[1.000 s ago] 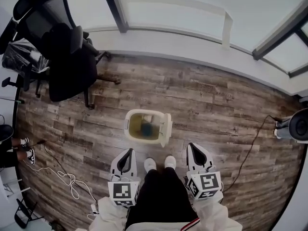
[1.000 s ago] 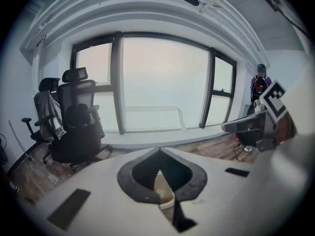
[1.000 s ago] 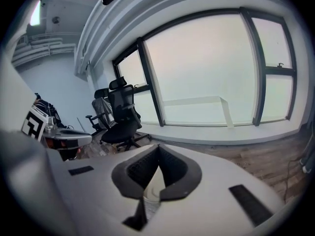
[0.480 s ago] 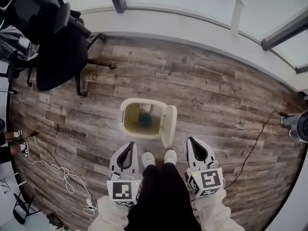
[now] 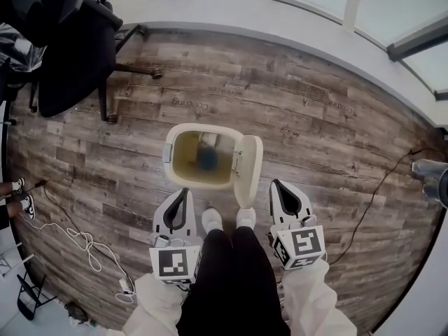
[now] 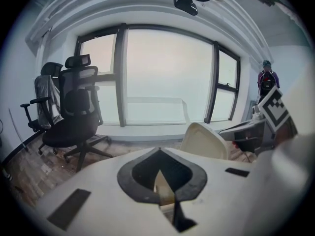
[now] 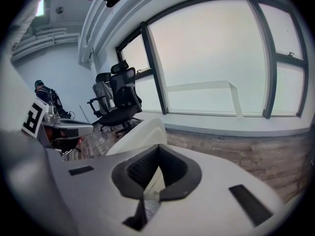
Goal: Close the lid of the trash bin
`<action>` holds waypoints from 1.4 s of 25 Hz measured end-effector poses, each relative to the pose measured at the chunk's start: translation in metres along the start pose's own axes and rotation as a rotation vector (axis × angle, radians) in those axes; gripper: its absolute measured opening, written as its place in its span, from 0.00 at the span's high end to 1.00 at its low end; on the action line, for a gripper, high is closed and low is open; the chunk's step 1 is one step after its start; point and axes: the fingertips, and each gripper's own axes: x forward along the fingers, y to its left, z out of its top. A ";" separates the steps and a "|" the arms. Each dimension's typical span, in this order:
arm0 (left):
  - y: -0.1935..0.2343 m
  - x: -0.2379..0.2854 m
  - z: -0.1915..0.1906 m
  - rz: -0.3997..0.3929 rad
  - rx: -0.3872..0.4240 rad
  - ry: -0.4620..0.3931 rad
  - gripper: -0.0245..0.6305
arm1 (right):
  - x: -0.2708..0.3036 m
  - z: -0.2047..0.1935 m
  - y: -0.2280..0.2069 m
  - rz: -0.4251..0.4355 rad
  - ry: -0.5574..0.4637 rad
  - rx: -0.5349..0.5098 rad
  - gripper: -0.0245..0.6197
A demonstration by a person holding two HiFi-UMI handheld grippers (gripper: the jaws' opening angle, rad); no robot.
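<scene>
Lid [image 5: 249, 168] stands open at bin's [image 5: 169, 161] right, center frame. R gripper [image 5: 277, 189] is beside it, prob. to push it down. L gripper [image 5: 182, 196] waits lower left. Both are pinched together, empty.

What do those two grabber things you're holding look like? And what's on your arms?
The left gripper and the right gripper are both white and taper to a point, with black padding lining the inside of the jaws. Each carries a cube with black-and-white square markers. The sleeves are white and puffy.

One trash bin [image 5: 170, 152], one lid [image 5: 249, 170], left claw [image 5: 184, 192] plus right claw [image 5: 275, 185], two office chairs [image 6: 78, 114] [image 6: 47, 95].
</scene>
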 end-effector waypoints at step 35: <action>0.057 -0.028 -0.026 0.062 -0.102 0.009 0.96 | 0.080 -0.003 0.119 0.272 0.103 -0.181 0.93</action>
